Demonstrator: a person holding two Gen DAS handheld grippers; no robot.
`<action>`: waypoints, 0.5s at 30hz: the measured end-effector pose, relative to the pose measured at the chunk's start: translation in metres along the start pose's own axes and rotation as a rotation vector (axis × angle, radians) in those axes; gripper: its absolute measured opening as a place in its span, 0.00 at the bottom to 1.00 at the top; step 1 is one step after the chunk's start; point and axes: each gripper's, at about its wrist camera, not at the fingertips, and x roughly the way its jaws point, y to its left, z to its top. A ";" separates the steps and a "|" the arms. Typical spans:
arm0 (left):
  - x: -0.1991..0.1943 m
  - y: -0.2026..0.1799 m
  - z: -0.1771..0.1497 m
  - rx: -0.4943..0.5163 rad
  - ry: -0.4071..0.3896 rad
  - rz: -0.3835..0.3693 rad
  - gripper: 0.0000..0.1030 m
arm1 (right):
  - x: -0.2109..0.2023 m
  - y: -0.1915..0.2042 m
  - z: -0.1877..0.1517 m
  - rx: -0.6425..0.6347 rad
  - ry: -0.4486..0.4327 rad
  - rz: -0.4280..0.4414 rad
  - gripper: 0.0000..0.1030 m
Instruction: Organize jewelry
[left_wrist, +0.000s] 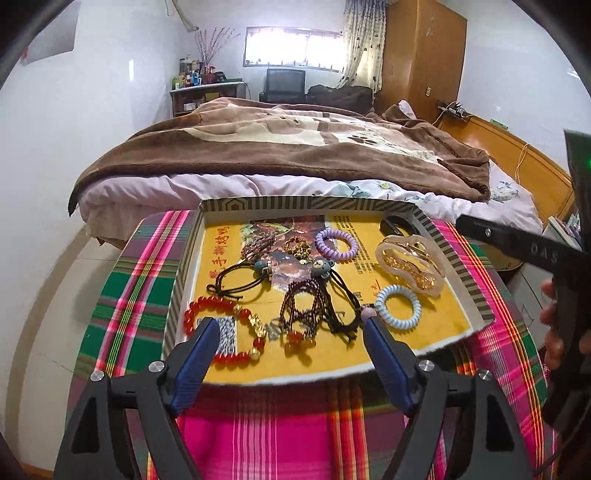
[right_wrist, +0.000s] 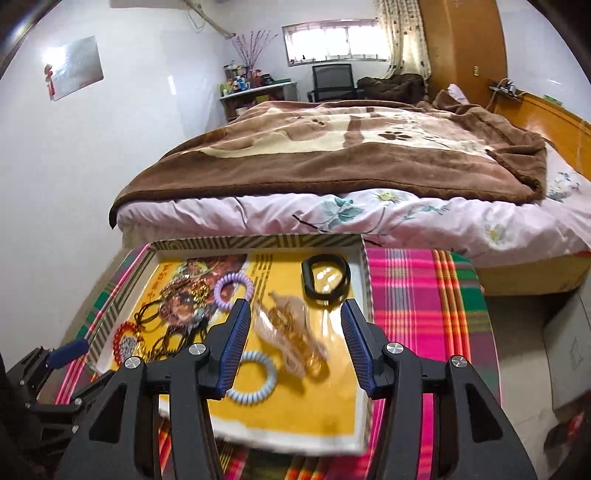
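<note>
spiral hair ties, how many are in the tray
2: a purple spiral hair tie toward the tray's far side, and a light blue spiral hair tie near its front right. Others may hide under tangled pieces.

My left gripper (left_wrist: 290, 326) has its jaws spread wide, nothing between the blue pads (left_wrist: 199, 354), and is angled downward. My right gripper (right_wrist: 293, 314) is likewise wide open and empty, pitched down. In the left wrist view, my right hand (left_wrist: 554, 332) grips its handle at the right edge.
</note>
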 end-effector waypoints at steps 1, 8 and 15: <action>-0.003 0.000 -0.002 0.000 -0.003 0.001 0.77 | -0.004 0.002 -0.004 -0.001 -0.003 -0.008 0.50; -0.023 0.001 -0.018 0.001 -0.009 0.029 0.78 | -0.031 0.015 -0.035 -0.009 -0.037 -0.058 0.50; -0.039 0.002 -0.037 0.002 -0.018 0.065 0.78 | -0.054 0.022 -0.065 0.024 -0.043 -0.095 0.50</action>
